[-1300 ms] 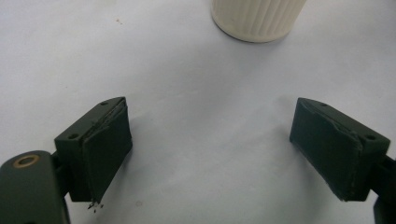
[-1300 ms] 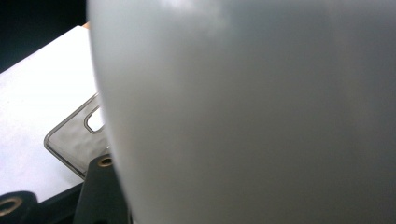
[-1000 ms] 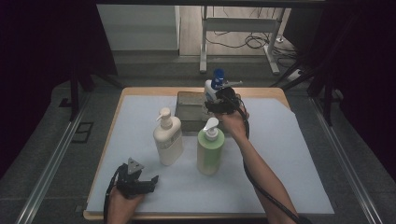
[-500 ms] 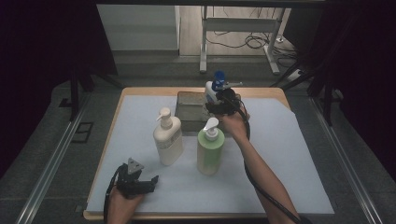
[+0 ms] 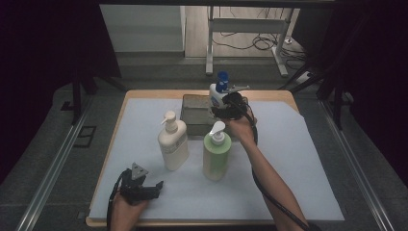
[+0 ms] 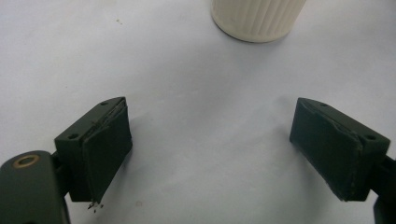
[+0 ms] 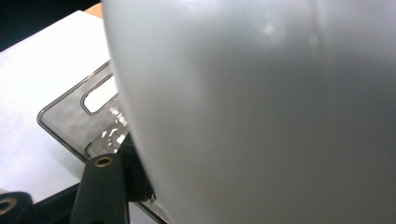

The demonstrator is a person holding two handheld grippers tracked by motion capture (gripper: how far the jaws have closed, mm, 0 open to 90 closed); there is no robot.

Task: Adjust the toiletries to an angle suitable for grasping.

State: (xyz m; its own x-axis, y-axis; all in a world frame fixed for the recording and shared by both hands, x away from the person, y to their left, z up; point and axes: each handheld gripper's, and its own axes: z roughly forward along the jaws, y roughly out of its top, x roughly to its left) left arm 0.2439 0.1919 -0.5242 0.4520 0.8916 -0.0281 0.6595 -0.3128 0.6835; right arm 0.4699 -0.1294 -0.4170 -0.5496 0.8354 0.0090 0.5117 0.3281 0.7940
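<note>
White-covered table (image 5: 298, 159), dark room. Blue-capped white bottle (image 5: 219, 91) at far edge, over the clear grey tray (image 5: 192, 113), clamped in right gripper (image 5: 231, 107). Green pump bottle (image 5: 215, 154) and cream pump bottle (image 5: 172, 142) nearer. Left gripper (image 5: 139, 185) gapes wide, resting near front edge.

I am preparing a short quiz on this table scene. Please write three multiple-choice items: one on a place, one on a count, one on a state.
1. Where is the right gripper?
A. at the blue-capped bottle over the grey tray
B. on the floor
C. beside the left gripper

2. How many pump bottles stand before the tray?
A. none
B. two
C. five

3. The left gripper's jaws are:
A. shut on a bottle
B. open
C. shut on the tray

Key: 1 A, the high view shows it there. 2 B, the cream bottle and the green bottle. 3 B, bare sheet lies between them.
</note>
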